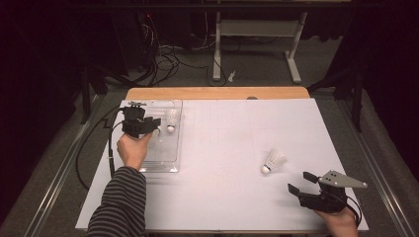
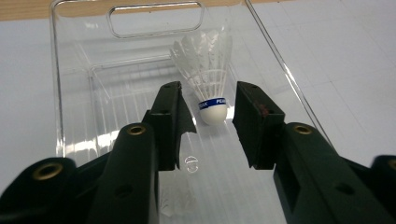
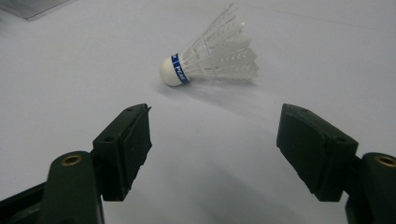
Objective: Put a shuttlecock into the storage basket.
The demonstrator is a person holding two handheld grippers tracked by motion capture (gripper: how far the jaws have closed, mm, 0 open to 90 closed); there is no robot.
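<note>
A white shuttlecock (image 1: 171, 121) with a blue band lies in a clear plastic tray (image 1: 168, 163) at the table's left, cork toward me. My left gripper (image 1: 157, 124) hovers over the tray. In the left gripper view its jaws stand open on either side of the shuttlecock's (image 2: 205, 60) cork without pressing on it. A second shuttlecock (image 1: 273, 161) lies on its side on the white sheet at the right. My right gripper (image 1: 299, 181) rests near the front right corner, wide open and empty, with that shuttlecock (image 3: 215, 53) a short way beyond its jaws (image 3: 215, 112).
The tray (image 2: 70, 93) has a handle cut-out at its far end. A wooden table edge (image 1: 217, 93) runs along the back. Beyond it are floor cables (image 1: 163, 59) and a white desk frame (image 1: 257, 29).
</note>
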